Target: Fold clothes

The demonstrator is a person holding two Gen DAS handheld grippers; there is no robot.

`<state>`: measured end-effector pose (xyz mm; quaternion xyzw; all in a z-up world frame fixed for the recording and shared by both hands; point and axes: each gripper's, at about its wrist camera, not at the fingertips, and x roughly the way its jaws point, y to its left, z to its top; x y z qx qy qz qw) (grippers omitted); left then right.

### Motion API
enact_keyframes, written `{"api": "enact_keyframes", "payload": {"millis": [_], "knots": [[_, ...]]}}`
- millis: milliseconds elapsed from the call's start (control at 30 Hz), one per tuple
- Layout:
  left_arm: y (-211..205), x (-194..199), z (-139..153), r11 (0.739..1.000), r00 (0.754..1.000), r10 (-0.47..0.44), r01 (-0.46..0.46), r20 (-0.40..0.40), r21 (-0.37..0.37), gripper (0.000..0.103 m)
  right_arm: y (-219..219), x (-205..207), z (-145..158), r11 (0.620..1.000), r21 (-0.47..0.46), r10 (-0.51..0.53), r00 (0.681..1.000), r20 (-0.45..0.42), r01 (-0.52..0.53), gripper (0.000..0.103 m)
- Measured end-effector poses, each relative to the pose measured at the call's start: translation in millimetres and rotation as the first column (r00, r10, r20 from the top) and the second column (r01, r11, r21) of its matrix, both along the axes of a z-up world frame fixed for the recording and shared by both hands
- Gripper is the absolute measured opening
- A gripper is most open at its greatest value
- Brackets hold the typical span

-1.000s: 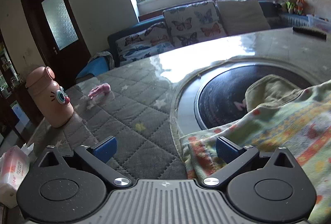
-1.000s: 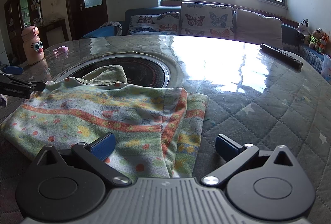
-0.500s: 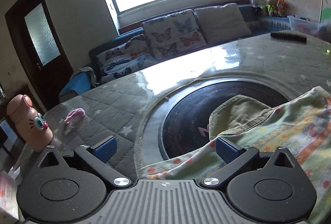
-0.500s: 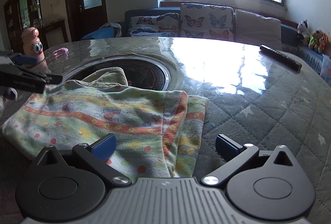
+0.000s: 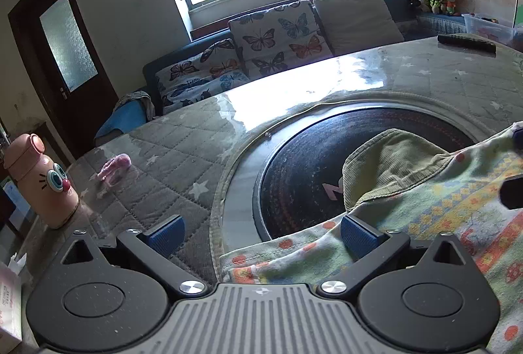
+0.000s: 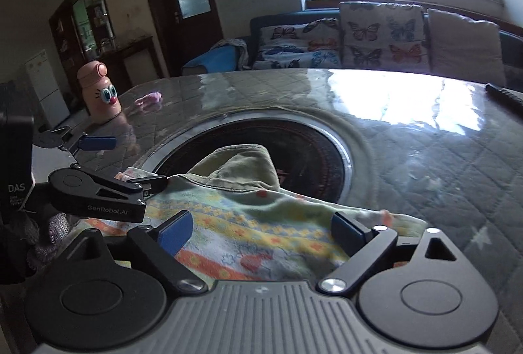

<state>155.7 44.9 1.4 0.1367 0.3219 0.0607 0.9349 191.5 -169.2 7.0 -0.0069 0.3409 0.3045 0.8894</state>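
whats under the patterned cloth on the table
An olive corduroy garment pokes out from beneath the patterned cloth, lying over the dark round inset. How far it extends underneath is hidden.

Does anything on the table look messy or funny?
Yes. The colourful patterned cloth lies rumpled, with an olive-green corduroy piece bunched up, hanging over the round black hotplate in the table's middle.

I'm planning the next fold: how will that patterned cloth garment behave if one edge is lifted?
The colourful patterned cloth garment will probably be floppy: it already lies in soft layers and wrinkles. It looks thin, so likely light. On the glossy tabletop it may slide when pulled rather than stay put.
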Motion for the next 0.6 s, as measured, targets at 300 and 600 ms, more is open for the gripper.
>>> {"api": "enact_keyframes", "payload": {"millis": [300, 600], "knots": [[-0.7, 1.7, -2.4, 1.0, 1.0, 0.001, -0.001, -0.004, 0.005, 0.103, -10.9, 10.0, -2.8, 0.999, 0.011, -0.047, 0.999, -0.021, 0.048, 0.072], [2.0, -0.8, -0.5, 1.0, 1.0, 0.006, -0.007, 0.003, 0.007, 0.103, 20.2, 22.4, -5.0, 0.995, 0.056, 0.083, 0.994, -0.067, -0.079, 0.071]]}}
